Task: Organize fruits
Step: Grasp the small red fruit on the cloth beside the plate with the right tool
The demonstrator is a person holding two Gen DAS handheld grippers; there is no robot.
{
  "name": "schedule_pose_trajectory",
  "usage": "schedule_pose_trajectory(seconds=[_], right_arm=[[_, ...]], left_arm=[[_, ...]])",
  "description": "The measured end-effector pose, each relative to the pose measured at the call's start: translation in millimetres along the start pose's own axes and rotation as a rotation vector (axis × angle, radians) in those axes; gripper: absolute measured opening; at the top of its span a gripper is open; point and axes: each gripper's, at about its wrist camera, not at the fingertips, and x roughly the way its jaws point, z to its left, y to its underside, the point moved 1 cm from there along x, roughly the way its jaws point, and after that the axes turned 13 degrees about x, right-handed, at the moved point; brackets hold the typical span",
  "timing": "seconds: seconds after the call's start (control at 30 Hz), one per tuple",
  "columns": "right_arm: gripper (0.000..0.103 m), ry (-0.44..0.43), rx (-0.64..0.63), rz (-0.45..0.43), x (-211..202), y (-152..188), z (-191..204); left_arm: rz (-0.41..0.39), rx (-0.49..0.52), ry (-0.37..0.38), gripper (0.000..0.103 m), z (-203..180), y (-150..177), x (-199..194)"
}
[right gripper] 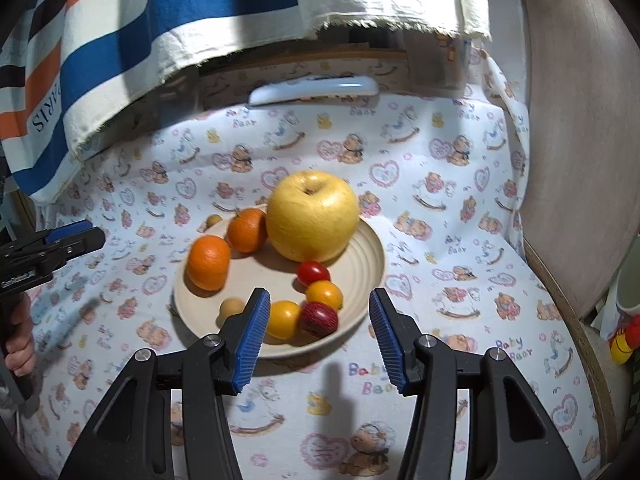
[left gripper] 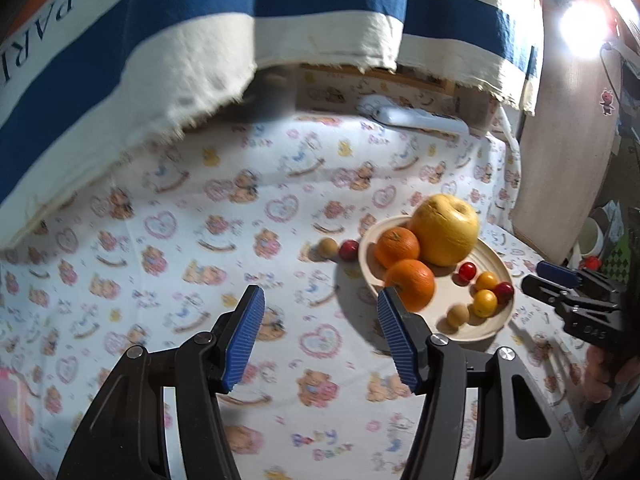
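Note:
A cream plate (right gripper: 366, 258) holds a big yellow apple (right gripper: 312, 216), two oranges (right gripper: 209, 262) and several small red, yellow and tan fruits (right gripper: 284, 318). My right gripper (right gripper: 319, 300) hovers open over the plate's near rim with nothing between its pads. In the left wrist view the plate (left gripper: 444, 300) lies to the right, and my left gripper (left gripper: 320, 300) stands open and empty above the cloth beside it. A tan fruit (left gripper: 328, 247) and a red one (left gripper: 349, 250) lie on the cloth just left of the plate. Each gripper shows at the edge of the other's view.
A bear-print cloth (right gripper: 440, 208) covers the table. A blue, white and orange striped fabric (right gripper: 180, 12) hangs over the back. Under it lies a long white object (right gripper: 316, 90). A round wooden board (right gripper: 580, 140) leans at the right, with a cup (left gripper: 590, 236) and toys beyond.

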Motion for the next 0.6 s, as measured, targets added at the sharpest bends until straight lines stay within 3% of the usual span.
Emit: schedule_pose_trajectory(seconds=[0.17, 0.27, 0.37, 0.43, 0.5, 0.6], right_arm=[[0.053, -0.046, -0.045, 0.042, -4, -27, 21], [0.053, -0.084, -0.105, 0.082, -1, -48, 41], [0.049, -0.156, -0.192, 0.168, 14, -69, 71], [0.048, -0.183, -0.244, 0.25, 35, -83, 91], [0.043, -0.173, -0.297, 0.331, 58, -92, 109], [0.039, -0.167, -0.352, 0.438, 87, -99, 128]], left_arm=[[-0.028, -0.042, -0.022, 0.058, 28, -19, -10], [-0.034, -0.009, -0.054, 0.058, 36, -27, -15], [-0.024, 0.013, -0.049, 0.058, 40, -34, -8], [0.039, 0.036, 0.002, 0.058, 42, -46, 10], [0.096, 0.073, 0.026, 0.058, 44, -58, 25], [0.122, 0.088, 0.006, 0.057, 47, -71, 31]])
